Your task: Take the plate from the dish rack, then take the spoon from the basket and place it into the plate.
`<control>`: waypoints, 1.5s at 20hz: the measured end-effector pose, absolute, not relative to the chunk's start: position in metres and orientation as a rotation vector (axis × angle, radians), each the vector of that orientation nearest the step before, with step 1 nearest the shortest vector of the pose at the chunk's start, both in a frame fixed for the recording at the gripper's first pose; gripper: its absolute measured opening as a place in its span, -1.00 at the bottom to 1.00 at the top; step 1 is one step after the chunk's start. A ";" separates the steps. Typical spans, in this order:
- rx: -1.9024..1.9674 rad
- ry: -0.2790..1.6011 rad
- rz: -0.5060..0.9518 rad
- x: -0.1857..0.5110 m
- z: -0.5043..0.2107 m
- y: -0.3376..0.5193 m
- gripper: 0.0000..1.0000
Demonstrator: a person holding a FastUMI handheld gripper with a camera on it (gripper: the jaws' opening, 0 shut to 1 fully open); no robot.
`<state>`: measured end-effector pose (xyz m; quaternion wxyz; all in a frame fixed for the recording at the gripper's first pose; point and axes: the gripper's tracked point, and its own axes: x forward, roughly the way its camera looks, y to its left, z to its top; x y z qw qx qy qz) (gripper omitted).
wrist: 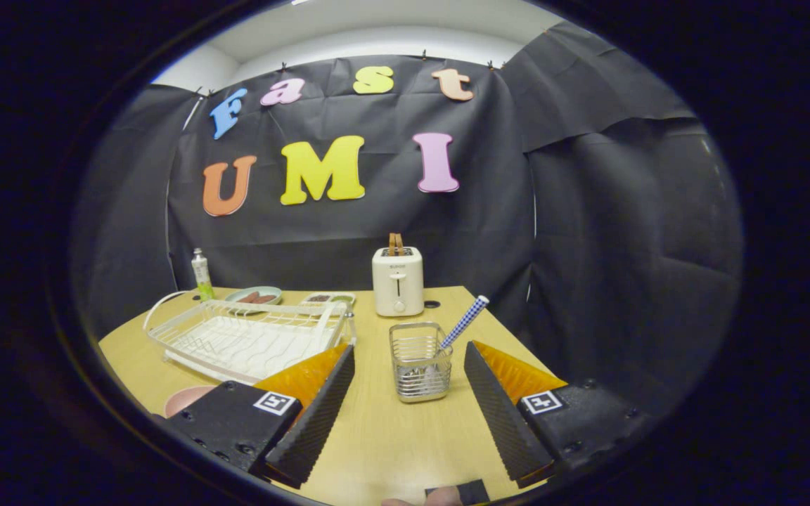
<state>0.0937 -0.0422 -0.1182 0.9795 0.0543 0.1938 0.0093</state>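
Presently the tool [408,358] stands spread wide above the table [391,443], its ribbed black fingers [313,414] holding nothing. Between the fingertips, just ahead of them, stands the basket [419,362], a small clear ribbed container near the table's right edge. The spoon [465,321] leans out of it to the right, its handle blue-and-white checked; its bowl is not discernible. A pink plate [187,400] lies partly hidden behind the left finger, near the table's left edge. The white wire dish rack [247,337] sits beyond the left finger. A white toaster [397,281] stands at the far edge.
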 end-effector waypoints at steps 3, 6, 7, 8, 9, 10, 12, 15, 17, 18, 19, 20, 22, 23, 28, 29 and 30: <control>0.143 0.419 0.035 0.124 -0.135 -0.059 1.00; 0.171 0.438 0.049 0.154 -0.145 -0.069 1.00; 0.179 0.440 0.051 0.164 -0.149 -0.072 0.98; 0.183 0.444 0.056 0.174 -0.153 -0.075 0.93; 0.192 0.455 0.062 0.183 -0.158 -0.076 0.86; 0.195 0.464 0.078 0.193 -0.163 -0.076 0.79; 0.207 0.493 0.090 0.205 -0.171 -0.077 0.67; 0.225 0.494 0.096 0.213 -0.169 -0.075 0.39; 0.215 0.499 0.096 0.212 -0.168 -0.073 0.16; 0.215 0.502 0.091 0.211 -0.167 -0.074 0.05; 0.217 0.499 0.088 0.209 -0.163 -0.073 -0.07; 0.219 0.498 0.083 0.208 -0.161 -0.073 -0.19; 0.249 0.505 0.096 0.205 -0.159 -0.066 -0.43; 0.264 0.505 0.100 0.200 -0.155 -0.063 -0.52; 0.275 0.489 0.081 0.201 -0.146 -0.050 -0.80; 0.268 0.478 0.059 0.201 -0.142 -0.052 -0.84; 0.265 0.464 0.042 0.202 -0.136 -0.055 -0.84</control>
